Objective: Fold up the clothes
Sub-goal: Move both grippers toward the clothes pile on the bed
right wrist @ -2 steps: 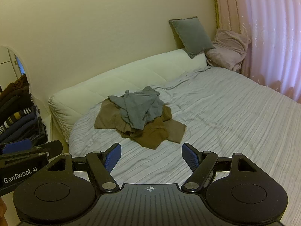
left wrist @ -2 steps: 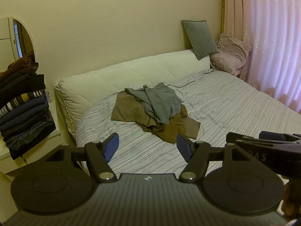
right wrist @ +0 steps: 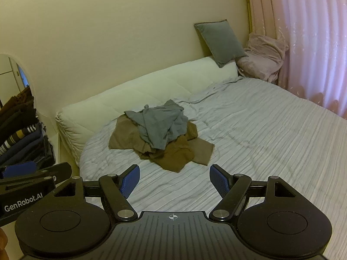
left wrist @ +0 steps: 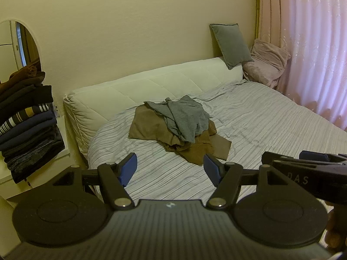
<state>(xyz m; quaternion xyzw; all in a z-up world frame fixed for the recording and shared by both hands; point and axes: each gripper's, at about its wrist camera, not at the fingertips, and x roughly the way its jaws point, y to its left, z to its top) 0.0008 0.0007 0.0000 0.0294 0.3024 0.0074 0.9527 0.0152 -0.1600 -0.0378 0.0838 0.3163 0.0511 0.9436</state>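
A crumpled grey garment (left wrist: 184, 117) lies on top of a crumpled brown garment (left wrist: 195, 149) in a heap on the striped bed (left wrist: 271, 125). The same heap shows in the right wrist view, grey (right wrist: 158, 125) over brown (right wrist: 173, 153). My left gripper (left wrist: 170, 169) is open and empty, held above the near part of the bed, short of the heap. My right gripper (right wrist: 174, 181) is open and empty, also short of the heap. Each gripper shows at the edge of the other's view.
A stack of folded dark clothes (left wrist: 26, 121) stands on a white side table at the left, below a mirror (left wrist: 19, 47). A white padded headboard (left wrist: 151, 86), a grey cushion (left wrist: 231, 43) and a pink pillow (left wrist: 266, 62) line the far side. Pink curtains (left wrist: 308, 43) hang at the right.
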